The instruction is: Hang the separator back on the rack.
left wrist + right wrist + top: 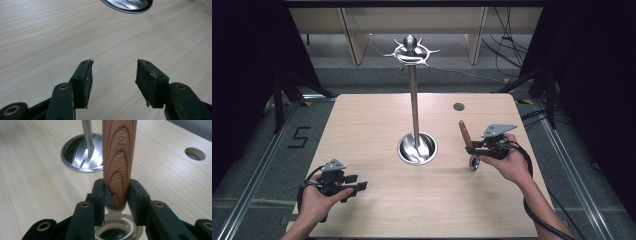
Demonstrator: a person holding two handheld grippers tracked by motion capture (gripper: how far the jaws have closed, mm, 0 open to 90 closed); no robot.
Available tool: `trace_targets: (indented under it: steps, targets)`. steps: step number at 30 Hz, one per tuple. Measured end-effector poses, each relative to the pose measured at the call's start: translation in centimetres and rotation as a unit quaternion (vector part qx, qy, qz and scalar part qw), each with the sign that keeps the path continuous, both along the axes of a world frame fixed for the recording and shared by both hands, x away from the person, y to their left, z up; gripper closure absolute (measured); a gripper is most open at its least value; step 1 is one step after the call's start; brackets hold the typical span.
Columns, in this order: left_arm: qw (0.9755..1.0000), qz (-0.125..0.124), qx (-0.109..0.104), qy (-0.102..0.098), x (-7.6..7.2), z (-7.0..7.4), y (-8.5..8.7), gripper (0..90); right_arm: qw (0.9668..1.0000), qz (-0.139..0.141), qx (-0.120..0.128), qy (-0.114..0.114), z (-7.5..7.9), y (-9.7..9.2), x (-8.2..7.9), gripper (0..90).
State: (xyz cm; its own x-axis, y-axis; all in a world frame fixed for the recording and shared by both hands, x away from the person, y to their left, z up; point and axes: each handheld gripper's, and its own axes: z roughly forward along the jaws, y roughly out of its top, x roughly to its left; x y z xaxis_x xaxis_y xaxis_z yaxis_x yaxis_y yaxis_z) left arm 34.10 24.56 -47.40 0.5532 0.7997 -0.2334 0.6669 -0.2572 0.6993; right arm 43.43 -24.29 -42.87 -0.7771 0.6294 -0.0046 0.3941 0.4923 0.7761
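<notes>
From above, a person is sitting at a pale wooden surface [377,210] with a gripper in each hand. The left gripper [360,185] is resting low near the front left corner, its fingers standing apart with nothing between them. The right gripper [470,148] is hovering at the right side, its fingers clamping a kitchen tool [465,136] whose brown wooden handle is pointing up and away while its round metal end is hanging toward the person. In the middle, a steel utensil stand [414,105] is rising from a round dished base to a ring of hooks at the top. A small round hole [458,106] is sitting in the surface behind the right gripper.

Along the left gripper [114,72], the two black fingers [85,80] are spread wide over bare wood, and the rim of the stand's base [127,7] is showing at the top edge.

Along the right gripper [117,195], the fingers [100,195] are pressing on both sides of the lower end of the handle [119,152], which is stamped KITCHEN TOOL and standing nearly upright. A metal ring [117,230] is lying just below the grip. The stand's base [77,152] and the hole [195,153] are lying beyond.
</notes>
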Motion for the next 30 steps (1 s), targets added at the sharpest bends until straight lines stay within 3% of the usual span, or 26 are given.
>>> trace_targets:
  steps: [4,6,14,15,16,18,24,26,29,30]
  targets:
    - [1.0000,0.001,-0.003,-0.003,0.0,0.0,-0.1,46.3,0.9998,-0.002,0.012,-0.012,0.3,0.2,-0.2,69.6]
    - [1.0000,-0.004,0.003,0.004,0.0,0.1,0.0,46.3,0.9998,-0.004,0.018,-0.010,0.5,0.4,-0.3,69.5]
    - [1.0000,0.001,0.003,-0.001,0.0,0.1,0.0,46.3,0.9991,-0.003,0.038,-0.020,1.5,0.9,-0.7,69.5]
    - [1.0000,0.001,0.003,-0.001,0.0,0.1,0.0,46.3,0.9980,-0.009,0.049,-0.038,1.6,1.0,-0.6,69.5]
    - [1.0000,0.000,0.003,-0.001,0.0,0.1,0.0,46.3,0.9984,-0.008,0.051,-0.024,1.8,0.9,-0.7,69.5]
    - [1.0000,0.000,0.004,-0.001,0.0,0.1,0.0,46.3,0.9978,-0.012,0.061,-0.022,2.1,1.0,-1.0,69.5]
    - [1.0000,-0.004,0.000,0.000,0.0,0.1,0.0,46.3,0.9968,-0.009,0.068,-0.042,2.7,1.0,-0.9,69.5]
    - [1.0000,0.000,0.005,-0.002,0.0,0.2,0.0,46.3,0.9971,-0.008,0.070,-0.030,2.9,1.0,-1.1,69.5]
    - [1.0000,-0.002,-0.003,-0.002,0.0,0.2,0.0,46.1,0.9958,-0.010,0.079,-0.047,3.1,1.1,-1.1,69.5]
    - [1.0000,-0.004,-0.003,-0.003,0.0,0.2,0.0,46.1,0.9960,-0.012,0.079,-0.039,3.2,1.1,-1.2,69.5]
